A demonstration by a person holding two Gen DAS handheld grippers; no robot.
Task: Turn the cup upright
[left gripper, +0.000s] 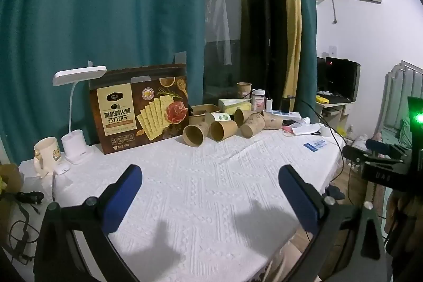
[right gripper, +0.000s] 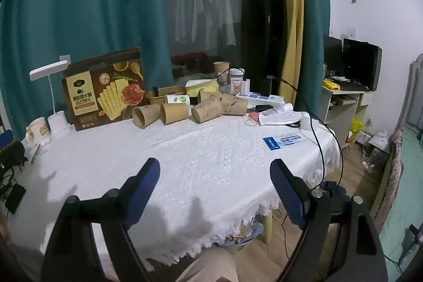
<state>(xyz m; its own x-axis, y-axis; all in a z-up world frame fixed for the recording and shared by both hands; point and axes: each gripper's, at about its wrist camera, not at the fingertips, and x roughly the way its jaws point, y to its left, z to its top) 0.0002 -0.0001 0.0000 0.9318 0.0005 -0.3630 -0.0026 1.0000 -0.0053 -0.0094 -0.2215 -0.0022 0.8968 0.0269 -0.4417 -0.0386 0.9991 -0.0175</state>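
Several brown paper cups lie on their sides at the far side of the white-clothed table (left gripper: 201, 189), among them one (left gripper: 194, 134), a second (left gripper: 223, 130) and a third (left gripper: 252, 125). They also show in the right wrist view as a first cup (right gripper: 145, 116), a second cup (right gripper: 173, 113) and a third cup (right gripper: 207, 110). My left gripper (left gripper: 210, 173) is open and empty, well short of the cups. My right gripper (right gripper: 214, 169) is open and empty over the near part of the table (right gripper: 185, 163).
A cracker box (left gripper: 140, 107), a white desk lamp (left gripper: 76, 107) and a mug (left gripper: 46, 155) stand at the back left. An upright cup (left gripper: 243, 89), jar, tissue box and power strip sit behind the cups. A blue card (right gripper: 284, 140) and a cable (right gripper: 317, 139) lie at right.
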